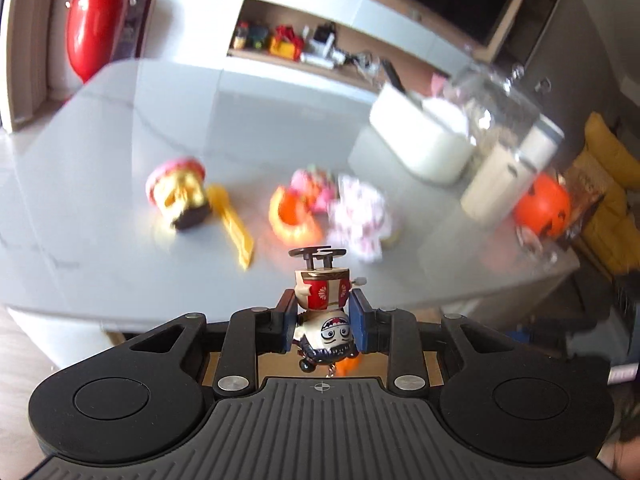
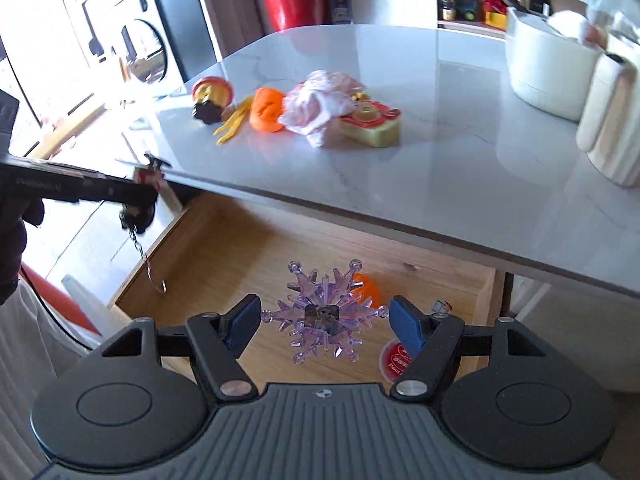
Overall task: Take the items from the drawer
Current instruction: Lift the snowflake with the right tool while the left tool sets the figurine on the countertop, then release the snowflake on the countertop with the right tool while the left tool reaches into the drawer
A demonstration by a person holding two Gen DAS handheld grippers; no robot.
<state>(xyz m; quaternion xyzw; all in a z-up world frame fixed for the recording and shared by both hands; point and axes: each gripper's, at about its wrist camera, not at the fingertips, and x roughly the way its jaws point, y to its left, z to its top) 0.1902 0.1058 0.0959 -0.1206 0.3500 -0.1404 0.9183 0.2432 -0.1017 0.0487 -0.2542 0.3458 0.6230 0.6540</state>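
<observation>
The left gripper (image 1: pixel 323 322) clamps a small painted toy figurine with a toothy white face and red-and-cream body (image 1: pixel 323 300) between its blue-padded fingers (image 1: pixel 289 322), head toward the camera and its grey disc base pointing outward. A key chain dangles from it, seen in the right wrist view, which explains the sideways pinch on the body rather than the loose ring. The figurine hangs just off the edge of the pale grey marble-look bench (image 1: pixel 120 128), apparently bound for the cluster already laid there: a gold skull-shaped toy with a pink rim (image 1: pixel 176 192), a yellow plastic strip (image 1: pixel 236 232), an orange pumpkin-shaped piece (image 1: pixel 294 216) and a crumpled pink-and-white patterned wrapper (image 1: pixel 360 216).

The right gripper (image 2: pixel 325 322) hovers over the open wooden drawer (image 2: pixel 208 248) beneath the bench top, its fingers (image 2: pixel 406 322) spread wide on either side of a clear purple plastic snowflake ornament (image 2: pixel 322 316) without touching it, a stance that suggests the next grasp. Also left in the drawer are an orange object (image 2: pixel 366 286), partly hidden behind the snowflake, and a small round red-lidded container (image 2: pixel 394 362), so the job appears partway done.
</observation>
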